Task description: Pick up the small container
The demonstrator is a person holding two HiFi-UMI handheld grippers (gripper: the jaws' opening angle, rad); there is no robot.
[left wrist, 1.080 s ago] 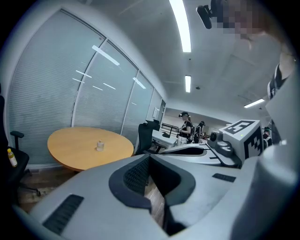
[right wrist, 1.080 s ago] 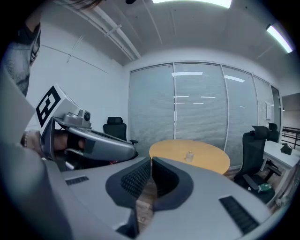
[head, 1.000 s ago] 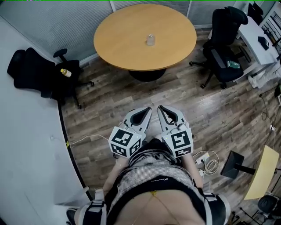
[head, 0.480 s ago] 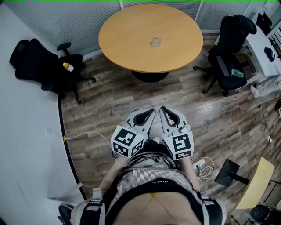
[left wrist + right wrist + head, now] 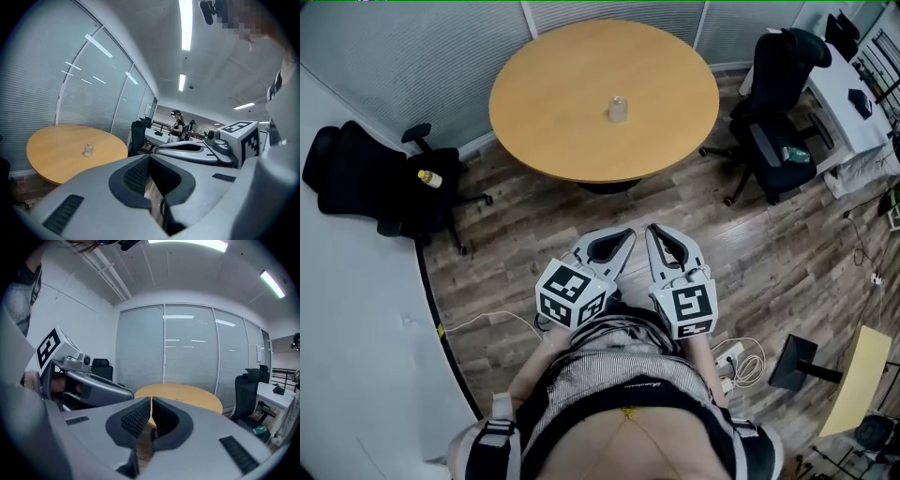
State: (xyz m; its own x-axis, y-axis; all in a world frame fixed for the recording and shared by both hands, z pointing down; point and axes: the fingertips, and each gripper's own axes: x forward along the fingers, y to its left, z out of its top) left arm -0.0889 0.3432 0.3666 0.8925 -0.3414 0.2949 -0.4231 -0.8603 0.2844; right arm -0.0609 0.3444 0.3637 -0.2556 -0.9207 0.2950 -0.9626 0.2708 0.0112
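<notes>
judging by its look, the small container (image 5: 619,109) is a light, clear jar, likely rigid and a bit slick. it stands upright near the middle of the round table (image 5: 534,141), well apart from you. your left gripper (image 5: 625,234) and right gripper (image 5: 653,232) sit side by side, each with jaws pressed together on nothing. open one, then take the jar across its body with a gentle squeeze.

Small clear container (image 5: 619,109) upright near round table (image 5: 553,131) centre.
</notes>
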